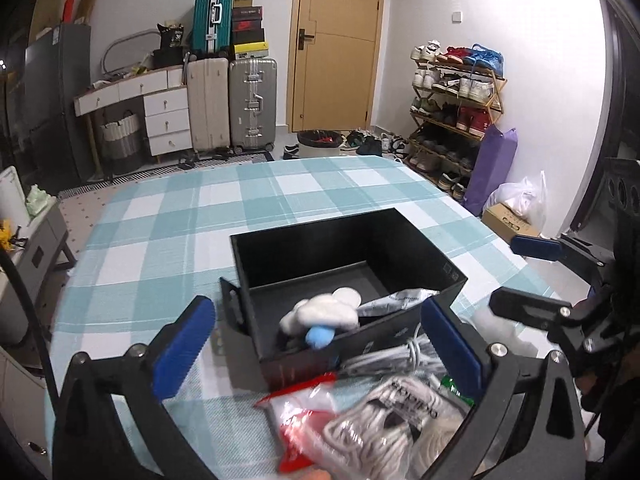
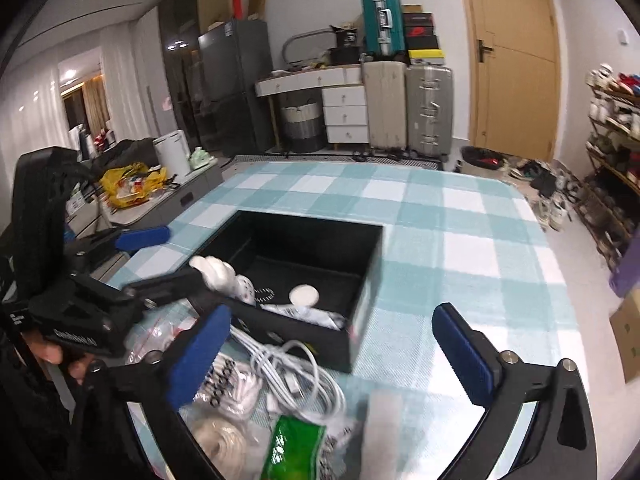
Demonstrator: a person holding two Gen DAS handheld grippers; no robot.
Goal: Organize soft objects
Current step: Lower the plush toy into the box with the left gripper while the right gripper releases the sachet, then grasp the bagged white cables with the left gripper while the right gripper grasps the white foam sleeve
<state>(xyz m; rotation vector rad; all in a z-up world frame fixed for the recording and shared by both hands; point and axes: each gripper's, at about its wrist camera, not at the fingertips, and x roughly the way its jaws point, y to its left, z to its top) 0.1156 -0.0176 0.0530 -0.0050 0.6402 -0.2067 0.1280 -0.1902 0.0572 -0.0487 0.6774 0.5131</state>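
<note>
- The box (image 1: 348, 276) sits on the worktop (image 1: 200, 216).
- A plush toy (image 1: 320, 312) and a packet (image 1: 394, 300) lie inside it, at its near side.
- Bagged cords (image 2: 296, 376) lie in a heap just near of the box.

Open box top, crowded near edge

The black box (image 1: 348, 276) gapes upward; packets (image 1: 384, 420) and a white cable (image 2: 296, 376) crowd its near wall, checked tablecloth (image 2: 460, 248) beyond lies bare.

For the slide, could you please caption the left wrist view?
Open left gripper hovers over bagged items near a black box holding a white plush.
</note>
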